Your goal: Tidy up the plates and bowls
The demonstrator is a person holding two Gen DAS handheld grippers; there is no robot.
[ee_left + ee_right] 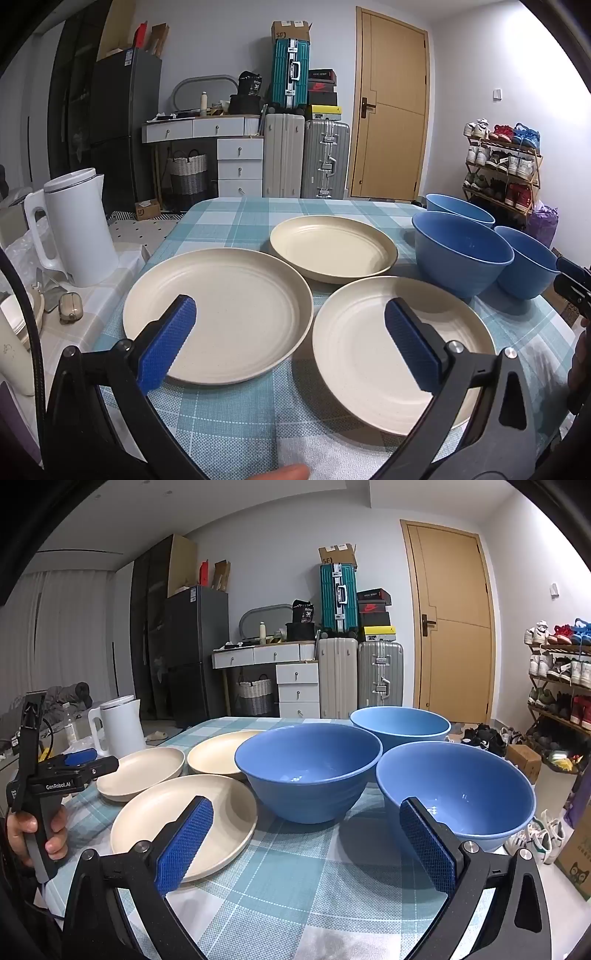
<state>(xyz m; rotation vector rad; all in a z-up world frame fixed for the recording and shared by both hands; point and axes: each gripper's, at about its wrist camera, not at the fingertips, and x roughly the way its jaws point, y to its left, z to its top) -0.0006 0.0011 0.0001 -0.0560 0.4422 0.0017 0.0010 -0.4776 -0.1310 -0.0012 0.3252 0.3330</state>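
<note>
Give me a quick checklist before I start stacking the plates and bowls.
1. Left gripper open and empty: ok.
2. Right gripper open and empty: ok.
3. Three cream plates, near left plate, near right plate and far plate, lie flat and empty: ok.
4. Three blue bowls, middle bowl, right bowl and far bowl, upright and empty: ok.
5. White kettle stands off the checked tablecloth, clear of the plates: ok.
6. Bowls unchipped underneath: cannot tell.
</note>
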